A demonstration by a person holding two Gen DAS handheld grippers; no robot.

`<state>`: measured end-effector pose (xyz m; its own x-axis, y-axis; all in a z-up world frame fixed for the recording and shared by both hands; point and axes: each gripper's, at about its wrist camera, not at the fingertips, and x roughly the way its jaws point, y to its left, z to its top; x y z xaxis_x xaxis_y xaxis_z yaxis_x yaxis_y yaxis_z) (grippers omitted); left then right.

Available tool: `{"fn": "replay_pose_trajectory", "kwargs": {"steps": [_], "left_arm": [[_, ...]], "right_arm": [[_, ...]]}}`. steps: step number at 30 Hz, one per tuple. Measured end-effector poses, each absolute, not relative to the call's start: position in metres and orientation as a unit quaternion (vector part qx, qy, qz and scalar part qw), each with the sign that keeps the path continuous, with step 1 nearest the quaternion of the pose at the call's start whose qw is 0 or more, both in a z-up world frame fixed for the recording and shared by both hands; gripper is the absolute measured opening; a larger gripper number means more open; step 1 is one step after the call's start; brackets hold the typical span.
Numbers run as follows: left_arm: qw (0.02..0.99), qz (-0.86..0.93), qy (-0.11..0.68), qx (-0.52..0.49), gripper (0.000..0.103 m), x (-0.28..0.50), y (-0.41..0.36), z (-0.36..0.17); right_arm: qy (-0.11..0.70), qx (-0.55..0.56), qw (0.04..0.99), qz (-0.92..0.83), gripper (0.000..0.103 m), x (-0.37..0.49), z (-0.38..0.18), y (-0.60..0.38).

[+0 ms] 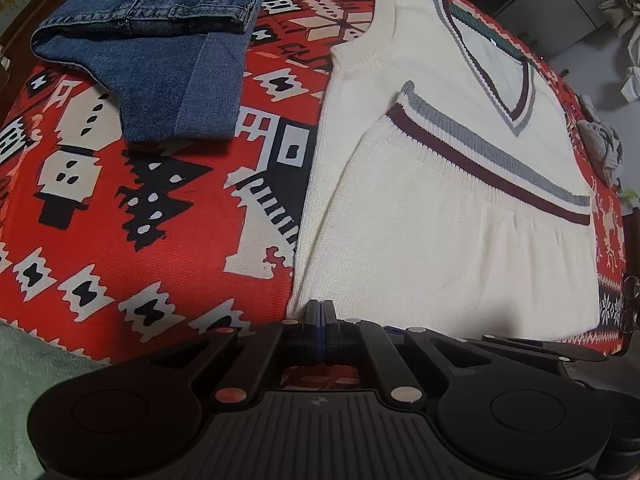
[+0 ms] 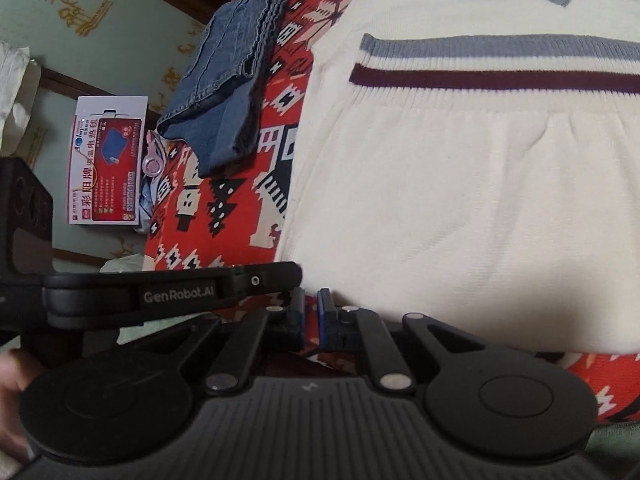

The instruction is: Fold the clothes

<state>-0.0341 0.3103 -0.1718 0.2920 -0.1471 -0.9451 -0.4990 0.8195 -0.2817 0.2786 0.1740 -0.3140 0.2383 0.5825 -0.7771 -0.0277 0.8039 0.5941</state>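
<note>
**Two grippers at the near fold of the vest**

Two grippers sit low at the near edge of the vest, which lies flat on the red patterned cloth, V-neck away, hem already turned up so its striped band crosses the chest. Straight ahead of both, then, is the folded near edge, running left to right. The left gripper has its jaws pressed together right at the vest's near-left corner; whether any knit is pinched between them I cannot tell. The right gripper shows a narrow gap between its jaws, nothing in it, just short of that same edge and close beside the left. So the left looks nearer a hold; my guess is the right wants to slide rightward along the edge. Folded jeans lie well off to the far left.
</note>
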Motion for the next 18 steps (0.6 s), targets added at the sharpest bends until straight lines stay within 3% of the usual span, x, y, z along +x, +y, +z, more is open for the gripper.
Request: {"fn": "replay_pose_trajectory", "kwargs": {"steps": [18], "left_arm": [[0.757,0.117,0.58,-0.277,0.003,-0.035,0.311,-0.172]], "right_arm": [[0.598,0.29,0.728,0.165,0.005,0.276,-0.33,0.141]]}}
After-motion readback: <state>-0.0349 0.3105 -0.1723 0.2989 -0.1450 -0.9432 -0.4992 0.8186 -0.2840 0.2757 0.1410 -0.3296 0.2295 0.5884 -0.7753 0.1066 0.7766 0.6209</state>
